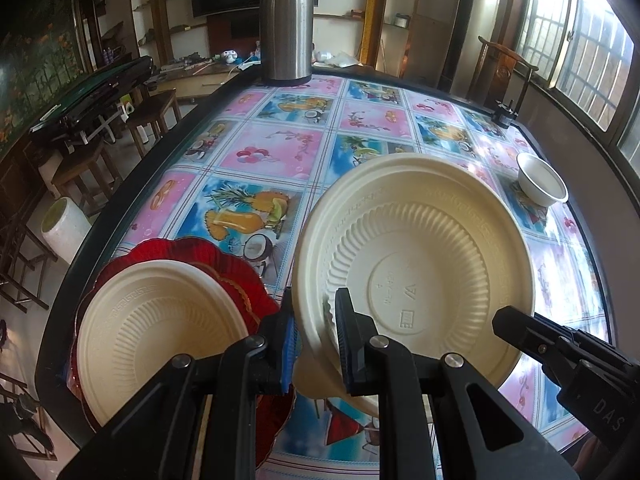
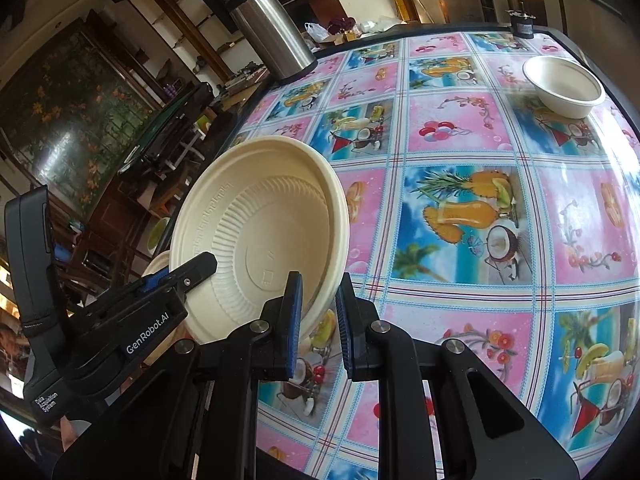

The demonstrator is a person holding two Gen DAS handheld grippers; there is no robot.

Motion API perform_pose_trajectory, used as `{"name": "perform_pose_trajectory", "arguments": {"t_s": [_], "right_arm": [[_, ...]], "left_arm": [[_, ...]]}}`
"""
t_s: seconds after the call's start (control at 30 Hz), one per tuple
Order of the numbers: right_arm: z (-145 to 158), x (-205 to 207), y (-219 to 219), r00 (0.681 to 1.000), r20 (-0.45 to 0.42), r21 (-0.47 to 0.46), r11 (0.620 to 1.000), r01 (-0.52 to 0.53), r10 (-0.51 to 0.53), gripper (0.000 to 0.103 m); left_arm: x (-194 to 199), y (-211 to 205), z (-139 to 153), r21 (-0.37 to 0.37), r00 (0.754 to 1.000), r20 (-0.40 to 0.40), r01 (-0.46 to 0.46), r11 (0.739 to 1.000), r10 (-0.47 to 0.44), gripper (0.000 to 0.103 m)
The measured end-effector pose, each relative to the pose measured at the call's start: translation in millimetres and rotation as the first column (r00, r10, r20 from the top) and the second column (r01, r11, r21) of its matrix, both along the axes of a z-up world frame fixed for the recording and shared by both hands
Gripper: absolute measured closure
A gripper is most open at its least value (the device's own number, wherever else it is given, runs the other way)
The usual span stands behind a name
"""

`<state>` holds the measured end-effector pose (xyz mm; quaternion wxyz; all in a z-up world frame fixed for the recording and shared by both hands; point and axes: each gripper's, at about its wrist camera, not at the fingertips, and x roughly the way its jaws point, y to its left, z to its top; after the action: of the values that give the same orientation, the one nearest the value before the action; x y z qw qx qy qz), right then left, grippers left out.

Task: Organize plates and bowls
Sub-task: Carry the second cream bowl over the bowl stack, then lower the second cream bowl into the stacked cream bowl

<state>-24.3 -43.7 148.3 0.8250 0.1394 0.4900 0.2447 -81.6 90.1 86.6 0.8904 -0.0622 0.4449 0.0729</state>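
My left gripper is shut on the rim of a cream disposable plate and holds it tilted above the table. My right gripper also has that plate's rim between its fingers, with a gap on the right side, so whether it grips is unclear. At the left a second cream plate lies on a stack of red scalloped plates. A cream bowl stands at the far right, also in the right wrist view.
The table carries a pink and blue fruit-print cloth. A steel thermos jug stands at the far edge, also in the right wrist view. A small black clamp sits on the far right edge. Wooden stools stand left of the table.
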Motion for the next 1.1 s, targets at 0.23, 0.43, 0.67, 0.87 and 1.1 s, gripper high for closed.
{"name": "perform_pose_trajectory", "arguments": {"t_s": [0.23,0.43,0.67,0.87,1.1], "right_arm": [[12.5,-6.8,17.3,0.999,0.029,-0.001,0.999,-0.036,0.036,0.087],[19.1,-13.7,45.5,0.995,0.041,0.000,0.996,-0.092,0.092,0.087],[17.4,-20.8,73.8,0.988,0.038,-0.005,0.989,-0.148,0.148,0.086],[16.7,-25.4,94.8,0.981,0.035,-0.014,0.982,-0.188,0.188,0.086],[16.3,-31.8,117.7,0.972,0.031,-0.026,0.972,-0.232,0.233,0.086]], "left_arm": [[-11.0,17.1,10.5,0.001,0.999,0.029,-0.027,1.000,0.027,0.086],[-24.1,42.3,12.6,0.005,0.997,0.034,-0.070,0.998,0.070,0.086],[-36.0,65.2,11.2,0.001,0.992,0.036,-0.118,0.993,0.118,0.086],[-44.4,82.5,8.4,-0.005,0.988,0.032,-0.154,0.988,0.154,0.086],[-54.1,101.9,1.3,-0.014,0.981,0.022,-0.193,0.981,0.193,0.086]]}}
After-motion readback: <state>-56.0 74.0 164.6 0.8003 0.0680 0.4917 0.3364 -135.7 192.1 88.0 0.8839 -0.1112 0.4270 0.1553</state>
